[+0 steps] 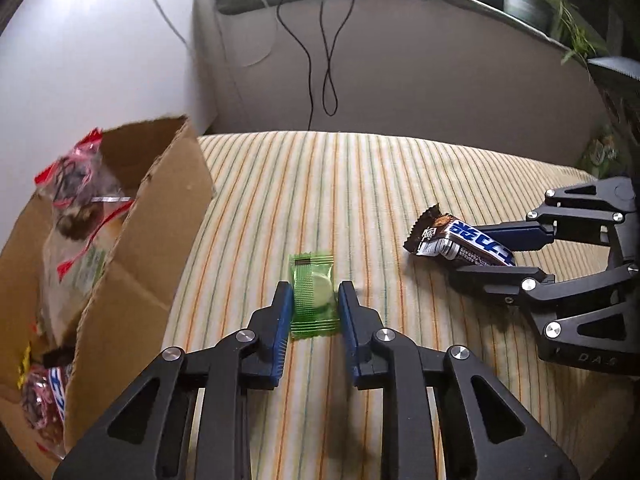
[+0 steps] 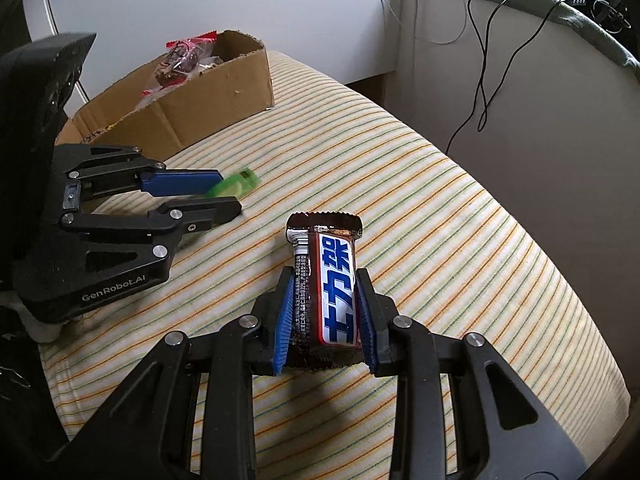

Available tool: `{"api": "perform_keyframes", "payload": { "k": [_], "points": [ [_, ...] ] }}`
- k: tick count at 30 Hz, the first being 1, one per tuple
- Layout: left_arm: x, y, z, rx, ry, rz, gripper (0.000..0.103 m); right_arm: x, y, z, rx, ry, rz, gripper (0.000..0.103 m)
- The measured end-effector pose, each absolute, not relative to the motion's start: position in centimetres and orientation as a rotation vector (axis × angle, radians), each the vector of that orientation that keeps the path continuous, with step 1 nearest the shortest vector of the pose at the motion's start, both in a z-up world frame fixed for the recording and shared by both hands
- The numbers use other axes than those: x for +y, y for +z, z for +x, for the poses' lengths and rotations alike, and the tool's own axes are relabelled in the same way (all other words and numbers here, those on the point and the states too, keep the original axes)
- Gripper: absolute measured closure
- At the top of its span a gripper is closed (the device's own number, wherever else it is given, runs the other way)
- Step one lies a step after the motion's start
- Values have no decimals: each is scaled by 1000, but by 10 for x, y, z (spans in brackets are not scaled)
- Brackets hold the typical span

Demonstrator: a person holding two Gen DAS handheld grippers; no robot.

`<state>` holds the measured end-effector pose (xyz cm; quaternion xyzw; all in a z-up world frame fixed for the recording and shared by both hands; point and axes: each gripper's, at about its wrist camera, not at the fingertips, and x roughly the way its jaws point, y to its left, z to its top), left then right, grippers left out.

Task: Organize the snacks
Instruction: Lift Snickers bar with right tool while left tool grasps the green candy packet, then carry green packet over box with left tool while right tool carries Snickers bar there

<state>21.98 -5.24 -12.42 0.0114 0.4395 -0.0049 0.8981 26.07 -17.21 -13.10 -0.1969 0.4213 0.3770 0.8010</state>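
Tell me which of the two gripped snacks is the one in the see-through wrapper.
The green candy packet in the left hand-held gripper: its clear green wrapper shows a pale round sweet inside. The chocolate bar in the right hand-held gripper is opaque.

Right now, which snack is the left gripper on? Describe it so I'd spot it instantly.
On the striped cushion, just right of the cardboard box, lies a small green packet clamped in the left tongs. It is flat, translucent green with a round sweet inside, unlike the brown chocolate bar.
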Motion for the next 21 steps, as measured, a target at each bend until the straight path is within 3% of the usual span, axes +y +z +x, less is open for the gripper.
{"api": "perform_keyframes", "payload": {
  "k": [10, 21],
  "points": [
    [-55, -118, 206, 876, -74, 11, 82, -181, -128, 256, 916, 730, -372, 73],
    [-48, -78, 164, 784, -115, -13, 82, -177, -102, 228, 891, 658, -342, 74]
  ]
}}
